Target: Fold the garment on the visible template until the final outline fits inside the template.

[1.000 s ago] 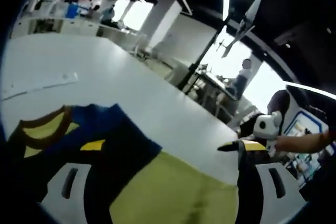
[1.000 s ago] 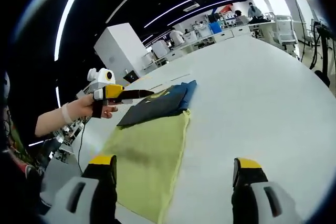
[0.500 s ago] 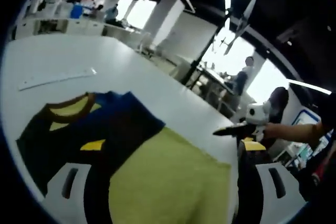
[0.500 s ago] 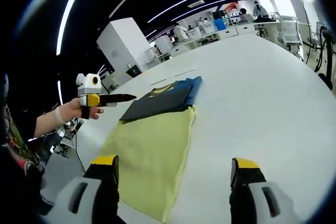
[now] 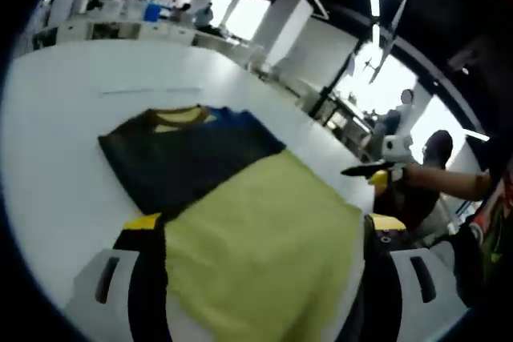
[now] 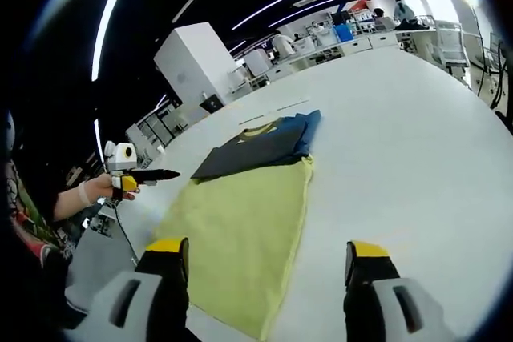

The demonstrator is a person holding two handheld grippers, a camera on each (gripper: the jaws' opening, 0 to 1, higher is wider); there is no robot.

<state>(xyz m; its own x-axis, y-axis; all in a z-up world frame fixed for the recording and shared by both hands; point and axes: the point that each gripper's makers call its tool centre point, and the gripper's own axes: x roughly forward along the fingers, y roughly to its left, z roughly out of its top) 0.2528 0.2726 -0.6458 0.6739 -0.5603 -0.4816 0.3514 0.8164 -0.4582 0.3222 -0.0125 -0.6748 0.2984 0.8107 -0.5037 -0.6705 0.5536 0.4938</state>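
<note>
While my left gripper (image 5: 260, 234) and right gripper (image 6: 266, 255) hold fingers apart (both empty), the folded navy-and-blue shirt (image 6: 260, 144) touches the yellow-green cloth template (image 6: 240, 226) on the white desk (image 6: 401, 142).

The folded garment (image 6: 260, 143) lies on the tabletop (image 6: 401, 126), its near edge meeting the far end of the template (image 6: 240, 234), which spreads toward the near tabletop edge. In the right gripper view the left claw (image 6: 164, 174) hangs off the template's left side; in the left gripper view the right claw (image 5: 357, 171) sits off its right, past the garment (image 5: 180, 158) and template (image 5: 256, 238).
</note>
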